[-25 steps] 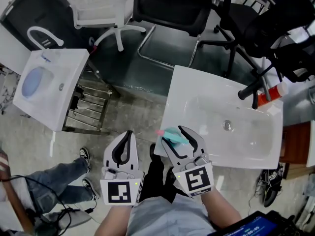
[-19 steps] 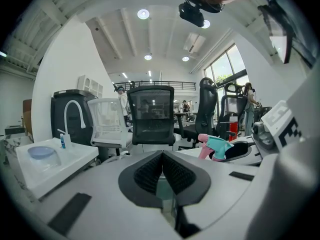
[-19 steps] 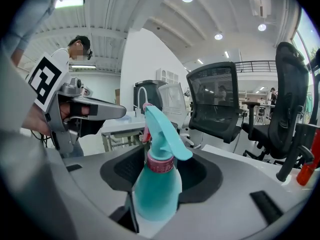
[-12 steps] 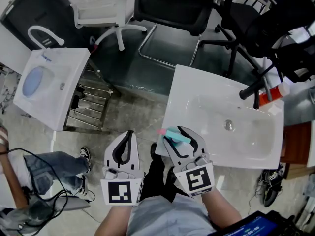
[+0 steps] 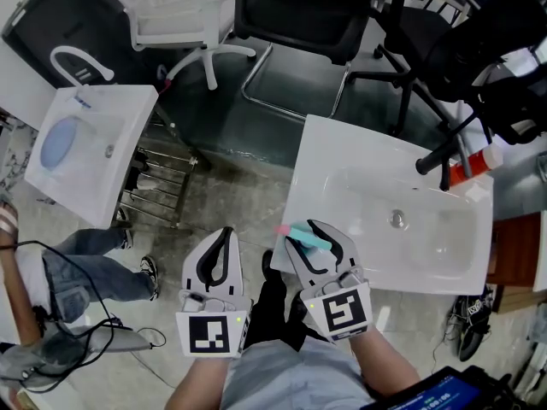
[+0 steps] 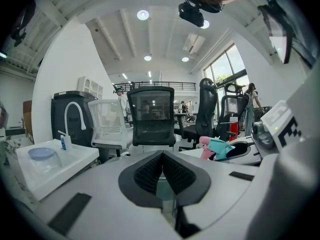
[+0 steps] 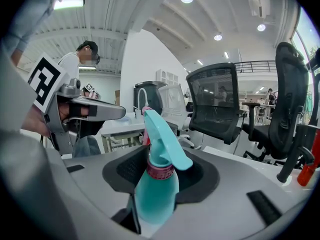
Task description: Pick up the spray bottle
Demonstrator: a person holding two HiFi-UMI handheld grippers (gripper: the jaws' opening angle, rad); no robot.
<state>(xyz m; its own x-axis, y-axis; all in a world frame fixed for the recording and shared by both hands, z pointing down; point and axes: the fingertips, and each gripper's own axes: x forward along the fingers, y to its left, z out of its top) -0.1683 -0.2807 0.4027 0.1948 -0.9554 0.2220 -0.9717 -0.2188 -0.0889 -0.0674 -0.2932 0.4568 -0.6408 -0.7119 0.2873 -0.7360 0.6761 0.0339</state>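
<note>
The spray bottle [image 5: 301, 231] is teal with a pink nozzle and a pink collar. It stands upright between the fingers of my right gripper [image 5: 309, 239], at the near left corner of the white sink basin [image 5: 342, 173]. In the right gripper view the bottle [image 7: 156, 189] fills the gap, and the jaws of the right gripper [image 7: 160, 170] are closing with both pads against its body. My left gripper [image 5: 224, 233] hangs to the left over the floor, shut and empty. The left gripper view shows the left gripper [image 6: 161, 160] with its pads together and the bottle [image 6: 218, 148] off to the right.
A black faucet [image 5: 440, 156] and an orange bottle [image 5: 479, 159] stand at the basin's far right. A smaller white sink [image 5: 90, 148] and a wire rack [image 5: 154, 186] lie to the left. A black chair [image 5: 299, 7] and a white chair [image 5: 171, 7] are beyond. A person [image 5: 60, 272] stands at lower left.
The right gripper's fingers have drawn closer around the spray bottle. Both grippers stayed in place. The person at lower left has shifted their legs.
</note>
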